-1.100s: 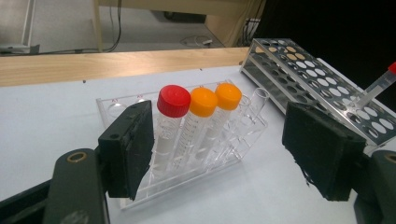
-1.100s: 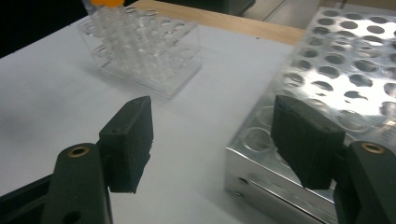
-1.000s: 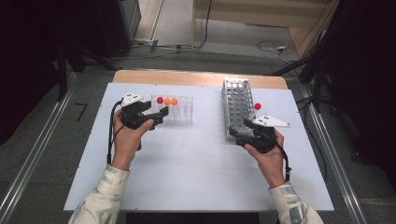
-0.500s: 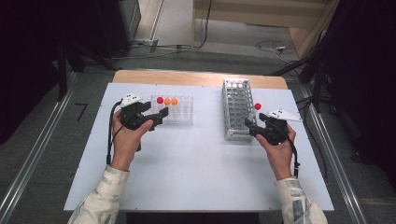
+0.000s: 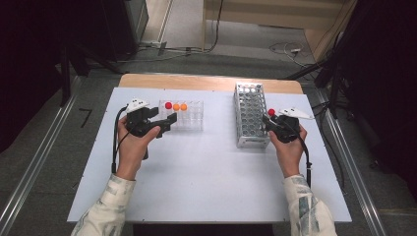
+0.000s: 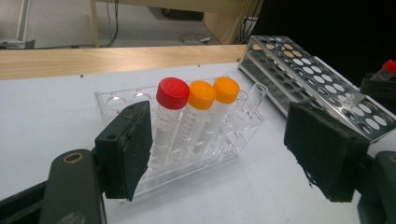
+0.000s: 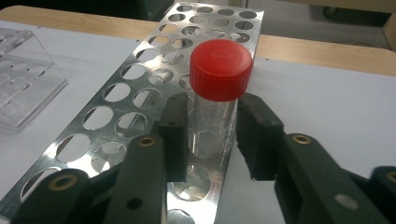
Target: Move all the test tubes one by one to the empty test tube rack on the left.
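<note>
- Overview, high view: my right gripper (image 5: 271, 124) sits at the right edge of the metal rack (image 5: 250, 114) with a red-capped tube (image 5: 271, 112) at its tip. My left gripper (image 5: 164, 123) rests against the near side of the clear rack (image 5: 189, 118) on the table (image 5: 196, 182).
- Left gripper view: my jaws stand wide apart, gripping nothing. The clear rack between them holds a red-capped tube and two orange-capped tubes (image 6: 202, 114). I keep this hand parked as a brace.
- Right gripper view: my jaws have just been closing on the red-capped tube (image 7: 218, 95); both pads sit on its clear wall below the cap. Before lifting or lowering, I judge it best to confirm a firm grip, keep the tube upright, and centre it over one hole.
</note>
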